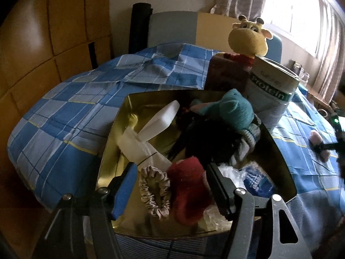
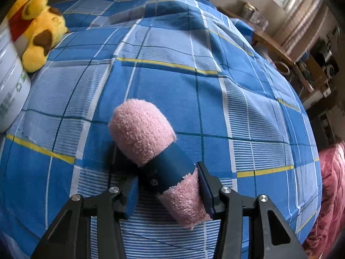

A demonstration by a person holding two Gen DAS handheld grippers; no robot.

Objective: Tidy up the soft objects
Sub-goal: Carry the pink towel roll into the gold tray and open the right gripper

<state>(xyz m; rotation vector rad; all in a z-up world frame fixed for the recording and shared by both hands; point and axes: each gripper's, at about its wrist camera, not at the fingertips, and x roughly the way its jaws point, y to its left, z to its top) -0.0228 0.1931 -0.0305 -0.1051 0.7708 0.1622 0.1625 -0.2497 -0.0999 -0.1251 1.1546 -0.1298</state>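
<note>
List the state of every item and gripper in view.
Left gripper: open, above the tin.
Right gripper: open around the towel's end.
Towel: rolled, banded, lying on the bed.
Tin: open, full.
Scrunchie: loose in the tin.
Can: upright.
Giraffe: upright behind the can.

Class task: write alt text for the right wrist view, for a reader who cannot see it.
A rolled pink towel with a dark blue band lies on a blue checked bedspread between the open right gripper. A yellow plush toy lies far left.
</note>
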